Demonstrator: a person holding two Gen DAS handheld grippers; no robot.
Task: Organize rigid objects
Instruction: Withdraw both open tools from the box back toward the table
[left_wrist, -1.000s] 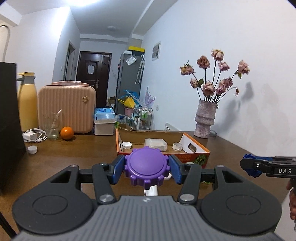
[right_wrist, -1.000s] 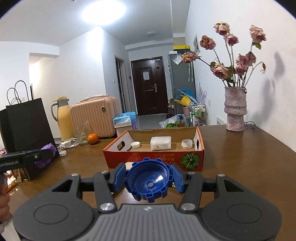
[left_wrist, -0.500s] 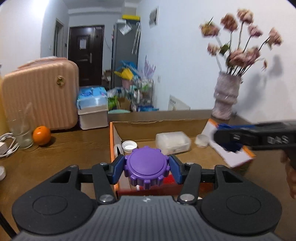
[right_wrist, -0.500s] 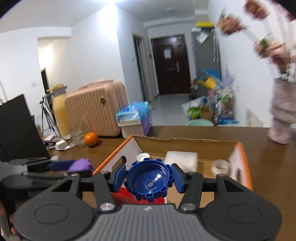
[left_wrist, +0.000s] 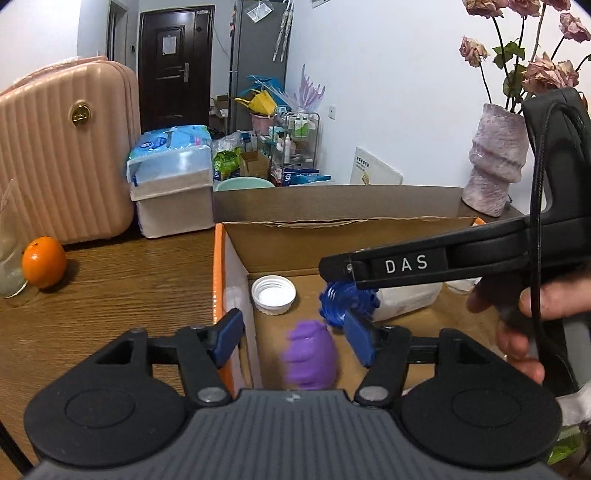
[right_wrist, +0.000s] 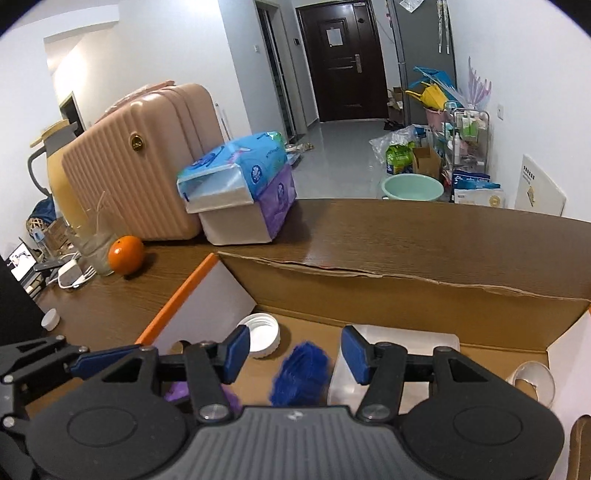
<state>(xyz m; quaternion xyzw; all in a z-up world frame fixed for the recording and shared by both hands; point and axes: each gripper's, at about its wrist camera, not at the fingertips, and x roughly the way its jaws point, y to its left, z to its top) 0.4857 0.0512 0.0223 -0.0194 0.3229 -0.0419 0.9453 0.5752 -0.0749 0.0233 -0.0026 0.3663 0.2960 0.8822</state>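
Note:
Both grippers hang over the open cardboard box (left_wrist: 332, 236). My left gripper (left_wrist: 293, 338) is open; the purple cap (left_wrist: 310, 360) is blurred, loose below its jaws inside the box. My right gripper (right_wrist: 291, 350) is open; the blue cap (right_wrist: 301, 373) is blurred, loose between and below its jaws. The blue cap also shows in the left wrist view (left_wrist: 347, 301) under the right gripper's body. A white cap (right_wrist: 260, 334) and a white plastic box (right_wrist: 402, 354) lie on the box floor (right_wrist: 306, 328).
A wooden table (left_wrist: 110, 280) bears an orange (left_wrist: 43, 262), a glass (right_wrist: 92, 251), a pink suitcase (right_wrist: 136, 162), a tissue pack on a bin (right_wrist: 240, 184) and a vase of dried flowers (left_wrist: 496, 166). A small white ring (right_wrist: 532, 380) lies at the box's right end.
Both grippers moved forward over the box and opened. The purple cap and the blue cap left the jaws and are dropping into the box.

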